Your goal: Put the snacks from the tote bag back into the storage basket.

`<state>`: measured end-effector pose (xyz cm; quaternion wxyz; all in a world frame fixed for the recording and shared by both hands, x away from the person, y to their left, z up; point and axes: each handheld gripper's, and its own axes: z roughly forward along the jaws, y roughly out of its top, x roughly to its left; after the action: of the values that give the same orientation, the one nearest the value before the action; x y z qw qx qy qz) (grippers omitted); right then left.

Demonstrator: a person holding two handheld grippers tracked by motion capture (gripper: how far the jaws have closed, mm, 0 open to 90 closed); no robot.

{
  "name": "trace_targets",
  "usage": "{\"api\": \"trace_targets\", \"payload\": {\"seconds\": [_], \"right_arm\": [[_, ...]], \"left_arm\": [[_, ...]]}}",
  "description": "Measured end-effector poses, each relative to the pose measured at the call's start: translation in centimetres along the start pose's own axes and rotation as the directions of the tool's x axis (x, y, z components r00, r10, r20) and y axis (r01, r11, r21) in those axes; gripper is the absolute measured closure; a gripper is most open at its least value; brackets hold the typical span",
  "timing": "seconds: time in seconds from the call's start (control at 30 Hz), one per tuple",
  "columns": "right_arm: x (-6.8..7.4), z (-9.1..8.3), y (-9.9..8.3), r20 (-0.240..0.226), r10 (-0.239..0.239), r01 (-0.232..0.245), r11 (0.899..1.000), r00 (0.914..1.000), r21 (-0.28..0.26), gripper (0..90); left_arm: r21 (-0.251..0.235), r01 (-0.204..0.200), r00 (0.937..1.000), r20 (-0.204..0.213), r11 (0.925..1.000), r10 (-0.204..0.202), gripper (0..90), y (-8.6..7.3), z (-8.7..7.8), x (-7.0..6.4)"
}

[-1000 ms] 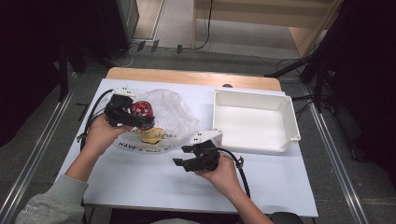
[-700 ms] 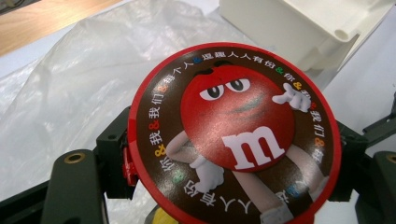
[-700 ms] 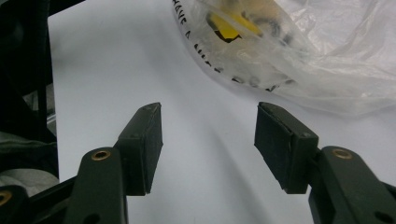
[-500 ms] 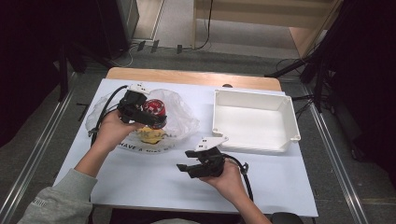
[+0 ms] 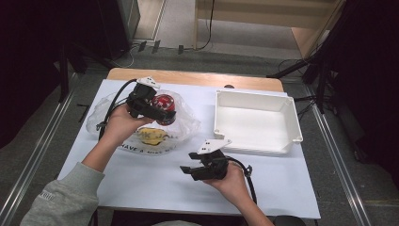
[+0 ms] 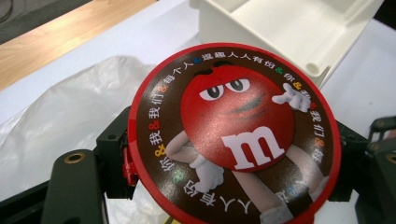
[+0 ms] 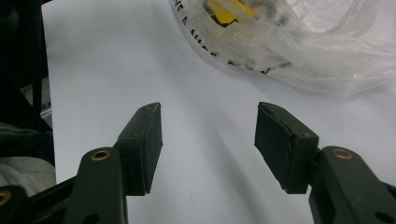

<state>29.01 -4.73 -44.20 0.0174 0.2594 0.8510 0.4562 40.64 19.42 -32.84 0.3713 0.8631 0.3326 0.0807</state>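
Note:
My left gripper [image 5: 162, 114] is shut on a round red candy tin [image 5: 163, 103], held above a clear plastic bag [image 5: 183, 127] on the white table. In the left gripper view the tin's lid [image 6: 233, 135], with a red cartoon candy figure and an "m", sits between the two black jaws. A yellow item [image 5: 153, 136] lies inside the bag. My right gripper [image 5: 187, 169] hovers low over the table's front middle, open, nothing between its fingers [image 7: 142, 144]. The bag's edge [image 7: 299, 51] lies ahead of it.
A white rectangular tray [image 5: 256, 139] stands at the right of the table, its corner [image 6: 317, 65] just beyond the tin. Bare white tabletop [image 5: 141, 183] spreads at the front. A wooden strip [image 5: 197, 77] runs along the far edge.
The left gripper has carried the red tin to the right, over the bag and toward the tray. The right gripper has shifted slightly right and stays open.

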Motion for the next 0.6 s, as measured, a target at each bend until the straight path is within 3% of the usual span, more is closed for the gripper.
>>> {"api": "trace_targets", "payload": {"seconds": [0.33, 0.6], "right_arm": [[0.2, 0.1, -0.7, -0.005, 0.015, -0.015, 1.0, 0.9999, 0.008, 43.1], [0.0, -0.1, -0.9, 0.003, 0.027, -0.027, 1.0, 0.9996, 0.004, 43.1]], "left_arm": [[0.021, -0.029, 0.9991, 0.03, 0.9994, 0.028, 25.3, 1.5, 2.1, -1.2], [0.029, -0.045, 0.9984, 0.035, 0.9986, 0.044, 25.4, 1.8, 2.4, -1.5]]}}
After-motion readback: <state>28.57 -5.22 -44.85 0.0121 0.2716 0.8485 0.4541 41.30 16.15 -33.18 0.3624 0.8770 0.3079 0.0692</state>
